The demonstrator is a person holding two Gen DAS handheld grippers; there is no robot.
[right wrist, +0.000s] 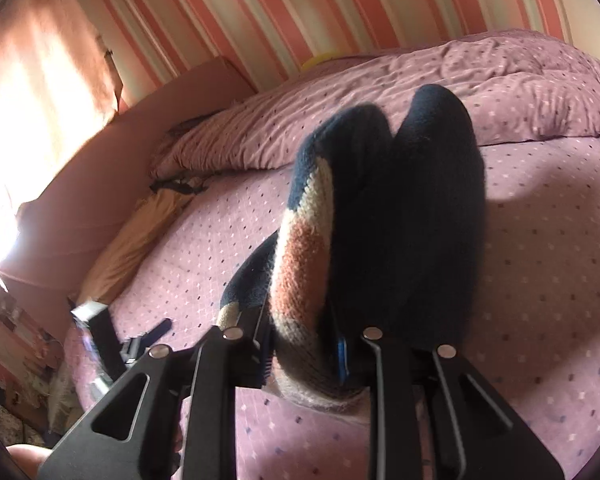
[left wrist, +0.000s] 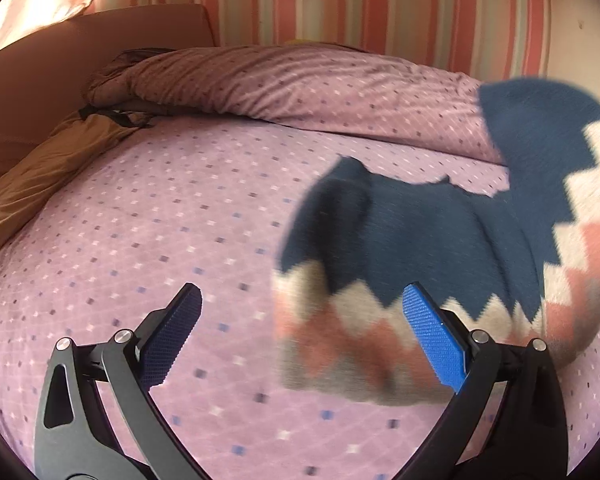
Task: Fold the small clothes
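A small knit sweater [left wrist: 412,240], navy with cream, salmon and grey zigzag bands, hangs over the pink patterned bed [left wrist: 160,220], pulled up toward the right edge and blurred. My left gripper [left wrist: 302,296] is open above the bedspread. Its right blue pad [left wrist: 432,336] lies in front of the sweater's banded hem and nothing is between the pads. In the right wrist view my right gripper [right wrist: 304,356] is shut on a bunched fold of the sweater [right wrist: 380,200], which rises in front of the camera and hides the fingertips.
A rolled duvet [left wrist: 300,84] in the same pink print lies along the back of the bed. A tan cloth [left wrist: 40,184] and a brown padded headboard [left wrist: 40,80] are at the left. Behind stand a striped wall [left wrist: 380,0] and a sunlit curtain [right wrist: 32,100].
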